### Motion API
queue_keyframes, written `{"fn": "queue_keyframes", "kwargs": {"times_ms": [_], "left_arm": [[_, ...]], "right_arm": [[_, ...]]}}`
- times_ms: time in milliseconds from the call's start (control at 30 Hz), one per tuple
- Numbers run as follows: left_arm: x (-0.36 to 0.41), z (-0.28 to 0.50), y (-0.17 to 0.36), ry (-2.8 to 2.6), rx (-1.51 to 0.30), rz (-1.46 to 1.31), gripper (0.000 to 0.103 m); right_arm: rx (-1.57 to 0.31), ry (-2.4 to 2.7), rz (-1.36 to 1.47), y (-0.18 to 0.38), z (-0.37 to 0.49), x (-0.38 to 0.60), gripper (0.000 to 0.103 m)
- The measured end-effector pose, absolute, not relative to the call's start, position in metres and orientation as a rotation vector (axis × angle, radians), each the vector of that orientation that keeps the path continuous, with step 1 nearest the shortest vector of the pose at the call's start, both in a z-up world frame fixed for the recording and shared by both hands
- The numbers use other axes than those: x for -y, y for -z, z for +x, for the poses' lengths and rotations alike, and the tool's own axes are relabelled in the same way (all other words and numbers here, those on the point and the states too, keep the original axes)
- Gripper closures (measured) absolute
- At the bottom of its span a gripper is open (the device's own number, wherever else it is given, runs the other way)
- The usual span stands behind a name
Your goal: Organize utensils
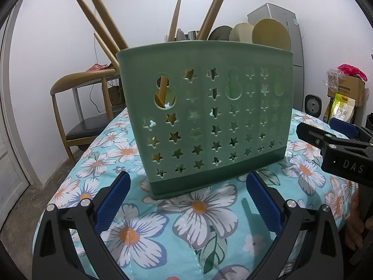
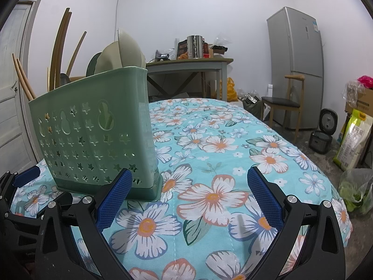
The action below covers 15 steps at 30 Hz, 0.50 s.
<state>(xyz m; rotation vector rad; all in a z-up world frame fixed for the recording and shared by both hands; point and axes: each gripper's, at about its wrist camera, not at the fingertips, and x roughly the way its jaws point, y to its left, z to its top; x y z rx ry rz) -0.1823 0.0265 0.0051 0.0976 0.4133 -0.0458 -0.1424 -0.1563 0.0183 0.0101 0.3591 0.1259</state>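
Holding both tongs spread, nothing pinched. My left gripper (image 1: 187, 194) sits low, just before green utensil holder (image 1: 205, 116); my right gripper (image 2: 190, 190) sits beside holder's right end, over floral tablecloth (image 2: 209, 154). Holder stands upright on cloth, long axis across left view, perforated broad face toward me. Wooden handles (image 1: 100, 21) and spoon bowls (image 1: 271, 33) project from open top, leaning. No loose utensil visible on cloth; task appears near done. Judgement: withdraw level, avoid nudging holder base.
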Motion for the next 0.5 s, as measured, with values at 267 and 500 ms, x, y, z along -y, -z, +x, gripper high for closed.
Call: {"fn": "queue_keyframes", "kwargs": {"times_ms": [267,500], "left_arm": [[-0.0268,-0.1824,-0.005,0.046,-0.413,0.096,0.005],[-0.0281,-0.1833,-0.0054,0.047,-0.41,0.09,0.005]], "right_arm": [[-0.36,-0.125,0.012,-0.0173,-0.141,0.1551,0.008],[-0.36,-0.124,0.013,-0.0164,-0.1399,0.155,0.008]]}}
